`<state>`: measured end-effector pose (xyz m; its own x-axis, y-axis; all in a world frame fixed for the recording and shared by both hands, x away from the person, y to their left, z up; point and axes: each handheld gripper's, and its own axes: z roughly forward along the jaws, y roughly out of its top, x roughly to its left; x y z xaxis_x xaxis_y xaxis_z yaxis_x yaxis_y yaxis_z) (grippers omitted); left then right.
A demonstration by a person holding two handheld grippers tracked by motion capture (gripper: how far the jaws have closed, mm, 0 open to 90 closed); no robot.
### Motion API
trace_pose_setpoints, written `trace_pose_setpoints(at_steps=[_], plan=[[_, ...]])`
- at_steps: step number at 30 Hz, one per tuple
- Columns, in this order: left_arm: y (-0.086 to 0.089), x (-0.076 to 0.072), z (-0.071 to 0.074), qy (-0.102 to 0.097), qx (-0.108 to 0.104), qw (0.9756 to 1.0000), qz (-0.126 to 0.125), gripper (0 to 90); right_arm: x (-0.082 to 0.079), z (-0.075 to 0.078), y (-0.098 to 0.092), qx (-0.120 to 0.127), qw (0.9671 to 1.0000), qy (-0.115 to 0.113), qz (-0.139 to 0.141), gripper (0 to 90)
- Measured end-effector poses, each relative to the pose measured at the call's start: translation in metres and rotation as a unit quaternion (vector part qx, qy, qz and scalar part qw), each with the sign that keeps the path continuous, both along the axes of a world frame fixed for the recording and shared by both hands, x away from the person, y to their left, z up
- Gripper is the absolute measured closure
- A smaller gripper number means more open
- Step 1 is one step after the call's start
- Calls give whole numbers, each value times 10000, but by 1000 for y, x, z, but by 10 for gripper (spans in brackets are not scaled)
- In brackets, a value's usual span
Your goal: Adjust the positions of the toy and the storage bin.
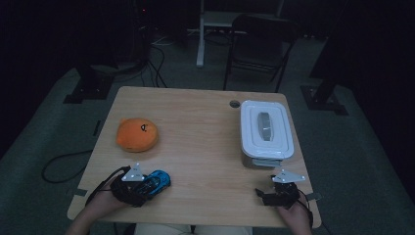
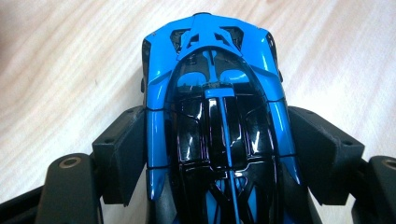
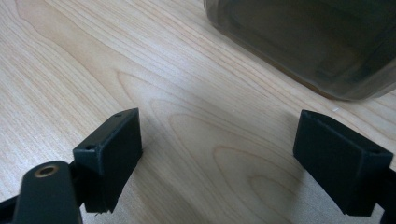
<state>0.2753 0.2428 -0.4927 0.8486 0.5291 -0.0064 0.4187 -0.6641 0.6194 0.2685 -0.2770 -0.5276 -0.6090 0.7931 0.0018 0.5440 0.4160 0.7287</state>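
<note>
A: Report the condition of the left gripper (image 1: 147, 186).

B: Its two black jaws stand part-way apart and are closed against the flanks of a blue toy car (image 2: 215, 116). In the left gripper view each pad presses on one side of the body. The car runs lengthwise between the jaws, roof up, with one end projecting beyond the tips.

A: Where is the car relative to that tool?

B: Directly between the jaws. In the high view the projecting end (image 1: 159, 180) points away from the person's left hand (image 1: 105, 200), toward the middle of the wooden table (image 1: 195, 142). Whether the wheels rest on the wood or sit just above it cannot be determined.

A: Condition of the right gripper (image 3: 233, 144)?

B: Jaws spread wide, nothing between them. Bare tabletop shows through the gap in the right gripper view.

A: What lies ahead of the right gripper?

B: A container with a white lid (image 1: 266, 127), just beyond the jaw tips; its translucent lower wall (image 3: 308, 42) sits ahead and toward the right-hand jaw in the right gripper view, apart from both pads.

A: And ahead of the left gripper?

B: An orange plush toy (image 1: 137, 134), beyond the tool and well apart from the car.
</note>
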Motion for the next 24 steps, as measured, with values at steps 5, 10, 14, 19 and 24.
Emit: trace_pose_setpoints(at_steps=[5,10,14,19,24], plan=[[7,-5,-2,33,-84,9998,-183,258,0,0,0,-4,10000,3,-2,150],[4,-7,-6,106,-25,9986,-522,258,0,0,0,-4,10000,2,-2,150],[3,-5,-10,158,-32,9982,-579,258,0,0,0,-5,10000,-3,-5,150],[3,-1,-13,235,-100,9975,-663,258,0,0,0,-3,10000,6,-12,149],[4,3,-17,269,-202,9965,-762,248,0,0,0,-2,10000,-1,-12,150]])
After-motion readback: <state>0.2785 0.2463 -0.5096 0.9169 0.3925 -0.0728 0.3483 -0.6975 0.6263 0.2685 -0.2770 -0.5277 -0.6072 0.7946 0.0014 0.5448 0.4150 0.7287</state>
